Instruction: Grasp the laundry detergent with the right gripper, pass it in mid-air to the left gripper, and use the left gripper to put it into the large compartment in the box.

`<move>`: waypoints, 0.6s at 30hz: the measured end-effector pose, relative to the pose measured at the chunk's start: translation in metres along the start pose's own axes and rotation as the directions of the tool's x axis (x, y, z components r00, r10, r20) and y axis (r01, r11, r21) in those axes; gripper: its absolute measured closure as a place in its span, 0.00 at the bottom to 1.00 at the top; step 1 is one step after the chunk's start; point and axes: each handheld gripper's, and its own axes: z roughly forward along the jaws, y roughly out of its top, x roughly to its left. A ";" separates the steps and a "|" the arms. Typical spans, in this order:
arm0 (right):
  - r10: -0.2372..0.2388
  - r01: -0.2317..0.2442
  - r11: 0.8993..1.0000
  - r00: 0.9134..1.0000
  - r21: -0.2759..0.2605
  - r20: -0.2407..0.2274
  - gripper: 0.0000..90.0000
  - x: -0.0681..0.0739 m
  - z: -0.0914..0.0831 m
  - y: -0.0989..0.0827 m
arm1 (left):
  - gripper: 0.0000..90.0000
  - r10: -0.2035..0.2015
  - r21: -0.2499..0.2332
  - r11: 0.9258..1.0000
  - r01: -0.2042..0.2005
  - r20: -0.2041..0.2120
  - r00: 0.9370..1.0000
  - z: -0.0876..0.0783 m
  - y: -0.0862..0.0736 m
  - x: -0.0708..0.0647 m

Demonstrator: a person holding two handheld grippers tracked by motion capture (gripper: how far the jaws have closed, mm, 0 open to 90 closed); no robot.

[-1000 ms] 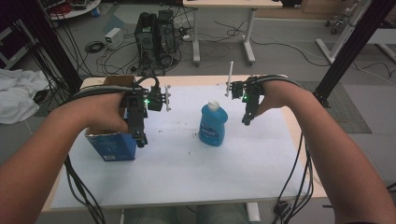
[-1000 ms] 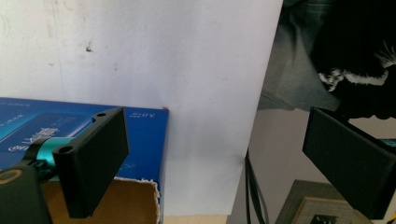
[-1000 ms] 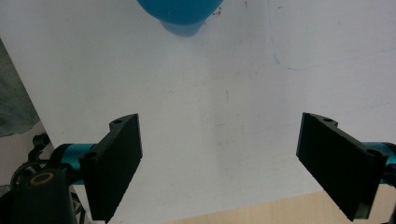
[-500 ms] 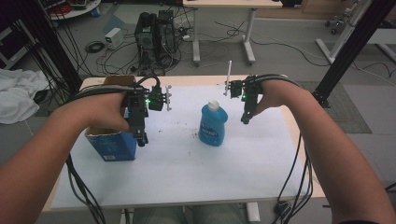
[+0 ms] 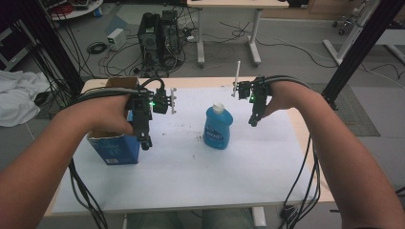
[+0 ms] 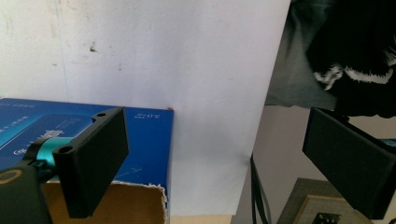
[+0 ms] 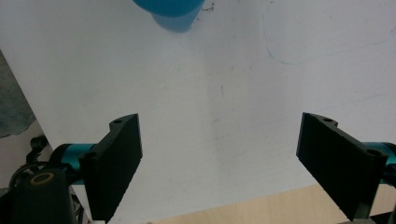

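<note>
No shift is seen since a second ago: both the left hand-held gripper [image 5: 145, 141] and right hand-held gripper [image 5: 252, 122] are held spread and empty, the blue bottle [image 5: 218, 127] and blue box [image 5: 114, 143] ungrasped.

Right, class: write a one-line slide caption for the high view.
Two hand-held grippers over a white table: left gripper above an open blue box, right gripper beside an upright blue bottle.

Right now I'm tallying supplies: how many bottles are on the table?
1. The blue bottle with a white cap stands upright near the middle of the white table, right of the open blue box. The box's inside is hidden, so more could be in there.
</note>
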 end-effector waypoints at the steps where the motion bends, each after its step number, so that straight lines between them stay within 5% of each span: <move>1: -0.006 0.006 1.000 1.000 -0.003 0.001 0.15 0.000 0.000 -0.001 | 0.08 0.004 -0.002 1.000 -0.004 -0.002 1.000 0.001 0.000 0.000; 12: 0.010 -0.011 0.999 1.000 -0.033 -0.026 0.15 -0.004 -0.001 -0.008 | 0.08 0.028 -0.016 0.999 -0.027 0.022 0.999 0.003 0.005 0.006; 18: 0.019 -0.020 0.999 0.999 -0.040 -0.026 0.15 -0.004 0.001 -0.012 | 0.08 0.002 -0.005 1.000 -0.002 0.002 1.000 0.008 0.007 0.008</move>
